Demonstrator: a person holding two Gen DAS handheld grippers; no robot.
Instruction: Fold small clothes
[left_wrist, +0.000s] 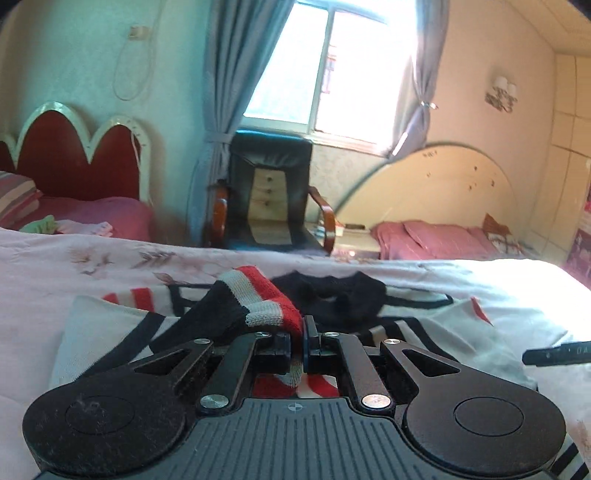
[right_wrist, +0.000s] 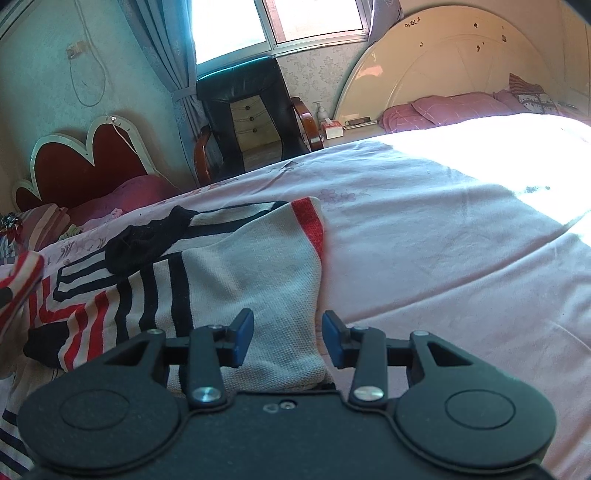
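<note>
A small knit sweater (right_wrist: 229, 273), white with black and red stripes, lies spread on the pink bed sheet (right_wrist: 424, 240). My left gripper (left_wrist: 297, 332) is shut on the sweater's striped cuff (left_wrist: 266, 299) and holds it lifted over the body of the sweater (left_wrist: 110, 325). The lifted cuff (right_wrist: 18, 273) also shows at the left edge of the right wrist view. The black collar (left_wrist: 332, 295) lies beyond it and also shows in the right wrist view (right_wrist: 144, 236). My right gripper (right_wrist: 287, 334) is open, its jaws straddling the sweater's near white corner. Part of the right gripper (left_wrist: 557, 352) shows in the left wrist view.
A black chair (left_wrist: 271, 192) with wooden arms stands past the bed under the window (left_wrist: 332, 70). A red headboard (left_wrist: 77, 158) is at the left, a cream headboard (left_wrist: 443, 188) with pink pillows (left_wrist: 439, 240) at the right. Strong sunlight washes out the sheet's right part (right_wrist: 498, 147).
</note>
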